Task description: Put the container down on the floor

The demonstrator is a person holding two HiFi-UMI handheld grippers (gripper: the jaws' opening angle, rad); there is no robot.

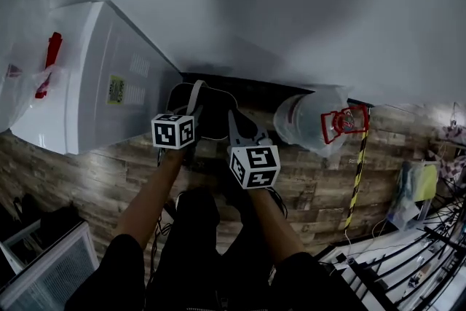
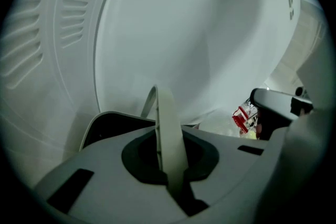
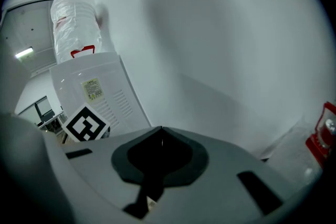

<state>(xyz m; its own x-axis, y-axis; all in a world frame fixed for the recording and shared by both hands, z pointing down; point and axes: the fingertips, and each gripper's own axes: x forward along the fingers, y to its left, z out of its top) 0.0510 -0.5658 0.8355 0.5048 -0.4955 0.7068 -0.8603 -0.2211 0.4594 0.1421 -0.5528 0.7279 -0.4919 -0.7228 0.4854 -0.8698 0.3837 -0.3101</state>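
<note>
- Between the tall white ribbed appliance and the clear plastic water jug with the red handle, the dark rounded container hangs at the foot of the wall. It is low over the wood-plank floor. We cannot tell whether its base touches.
- Our left gripper is clamped on the container's pale band handle, which stands upright between the closed jaws.
- Our right gripper has its jaws together at the container's edge. Whether it pinches the rim there we cannot make out.
- To do this step well, we judge both hands should lower at one pace so the base lands flat.
- We would release only once the weight sits on the floor, then draw back along the handle so nothing tips.
- The jug stands near, so we should descend straight.
</note>
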